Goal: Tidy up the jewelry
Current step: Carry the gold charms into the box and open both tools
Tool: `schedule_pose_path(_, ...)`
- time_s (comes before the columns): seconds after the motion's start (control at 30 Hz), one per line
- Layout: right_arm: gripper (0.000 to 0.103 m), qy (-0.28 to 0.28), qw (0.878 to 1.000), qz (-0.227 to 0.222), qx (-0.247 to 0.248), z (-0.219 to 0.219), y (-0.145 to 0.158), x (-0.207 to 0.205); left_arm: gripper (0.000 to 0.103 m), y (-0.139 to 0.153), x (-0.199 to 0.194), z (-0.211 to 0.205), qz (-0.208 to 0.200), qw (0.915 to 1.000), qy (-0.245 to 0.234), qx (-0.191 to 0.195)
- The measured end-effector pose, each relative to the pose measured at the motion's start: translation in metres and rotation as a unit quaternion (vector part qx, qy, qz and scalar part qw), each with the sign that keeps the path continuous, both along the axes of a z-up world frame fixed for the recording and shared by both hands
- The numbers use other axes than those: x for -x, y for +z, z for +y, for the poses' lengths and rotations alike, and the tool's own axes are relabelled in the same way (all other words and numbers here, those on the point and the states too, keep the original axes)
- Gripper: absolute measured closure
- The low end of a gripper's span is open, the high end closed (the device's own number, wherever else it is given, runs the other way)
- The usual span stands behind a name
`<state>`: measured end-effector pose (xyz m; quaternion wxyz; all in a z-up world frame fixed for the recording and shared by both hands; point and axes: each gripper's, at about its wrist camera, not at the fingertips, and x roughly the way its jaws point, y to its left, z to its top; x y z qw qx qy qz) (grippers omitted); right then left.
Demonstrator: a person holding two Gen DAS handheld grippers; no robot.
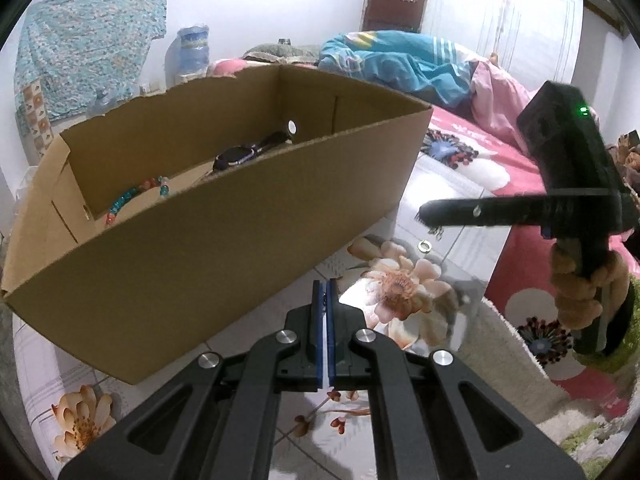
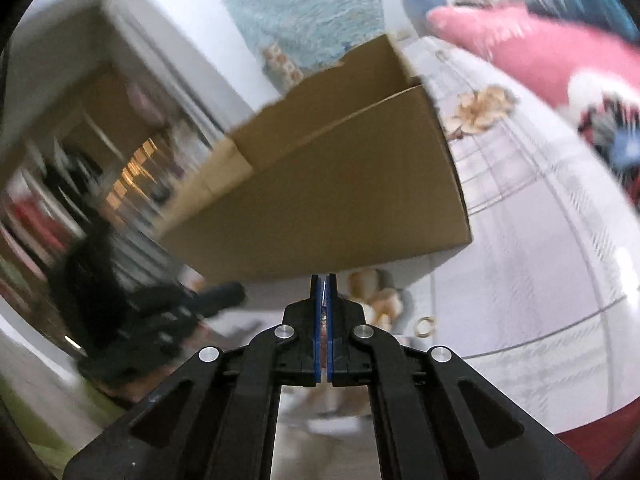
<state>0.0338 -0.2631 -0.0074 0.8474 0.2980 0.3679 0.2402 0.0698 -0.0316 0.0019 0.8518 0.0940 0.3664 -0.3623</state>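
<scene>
My left gripper (image 1: 325,286) and right gripper (image 1: 426,214) are both closed, empty, just beside the box (image 1: 224,216) on the bed. Beads (image 1: 136,196) and a watch (image 1: 236,156) lie inside; a ring (image 1: 423,245) lies outside, near the box. Closed jaws may knock it away.

No text, label, brand or number can be read in either view. The plain brown cardboard box (image 1: 224,216) ahead of the left gripper (image 1: 325,284) shows bare walls with no print. To that gripper's right, the black body of the right gripper (image 1: 430,212) carries only a small green light, no lettering, and the right wrist view is too blurred for any writing to be made out.
</scene>
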Motion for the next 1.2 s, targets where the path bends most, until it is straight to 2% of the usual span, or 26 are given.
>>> schedule_pose_path(0.07,0.103,-0.001,0.999,-0.003,-0.054,-0.012,0.002,0.001,0.102,0.006,0.002,0.002,-0.005,1.0,-0.001,0.008)
schedule_pose_path(0.17,0.103,-0.001,0.996,-0.018,-0.085,-0.013,0.013,0.008,0.102,0.02,0.007,0.004,-0.017,0.9996,-0.005,0.022)
schedule_pose_path(0.27,0.103,0.005,0.996,-0.046,-0.079,-0.004,0.037,0.011,0.102,0.041,0.009,0.009,-0.028,0.9982,-0.012,0.052)
schedule_pose_path(0.4,0.103,0.018,0.995,-0.082,-0.059,0.004,0.071,-0.008,0.102,0.076,0.001,0.018,-0.043,0.995,-0.014,0.089)
schedule_pose_path(0.5,0.103,0.026,0.995,-0.097,-0.03,0.01,0.093,-0.029,0.102,0.09,-0.023,0.02,-0.029,0.9959,-0.003,0.085)
schedule_pose_path(0.57,0.103,0.029,0.995,-0.091,-0.003,0.015,0.102,-0.049,0.102,0.091,-0.041,0.019,-0.008,0.9966,0.004,0.082)
schedule_pose_path(0.63,0.103,0.037,0.996,-0.073,0.017,0.017,0.101,-0.067,0.102,0.088,-0.067,0.016,0.032,0.9964,0.01,0.078)
schedule_pose_path(0.73,0.103,0.051,0.997,-0.031,0.044,0.02,0.087,-0.089,0.102,0.075,-0.101,0.008,0.079,0.9951,0.021,0.056)
schedule_pose_path(0.87,0.103,0.065,0.994,0.019,0.088,0.033,0.069,-0.118,0.101,0.057,-0.129,-0.007,0.113,0.9927,0.035,0.021)
schedule_pose_path(0.93,0.099,0.07,0.991,0.034,0.107,0.036,0.06,-0.123,0.101,0.05,-0.139,-0.013,0.125,0.9911,0.045,0.005)
schedule_pose_path(1.0,0.099,0.071,0.989,0.037,0.122,0.037,0.057,-0.133,0.1,0.044,-0.148,-0.017,0.143,0.9882,0.055,-0.003)
schedule_pose_path(1.07,0.094,0.071,0.989,0.031,0.129,0.038,0.06,-0.133,0.085,0.043,-0.151,-0.017,0.145,0.9876,0.06,-0.004)
schedule_pose_path(1.1,0.091,0.07,0.989,0.027,0.13,0.037,0.063,-0.131,0.082,0.043,-0.151,-0.017,0.145,0.9876,0.06,0.0)
schedule_pose_path(1.17,0.091,0.066,0.989,0.023,0.129,0.034,0.066,-0.13,0.069,0.046,-0.149,-0.015,0.141,0.9881,0.062,0.006)
schedule_pose_path(1.2,0.091,0.064,0.989,0.022,0.128,0.034,0.068,-0.129,0.067,0.047,-0.148,-0.014,0.138,0.9882,0.065,0.008)
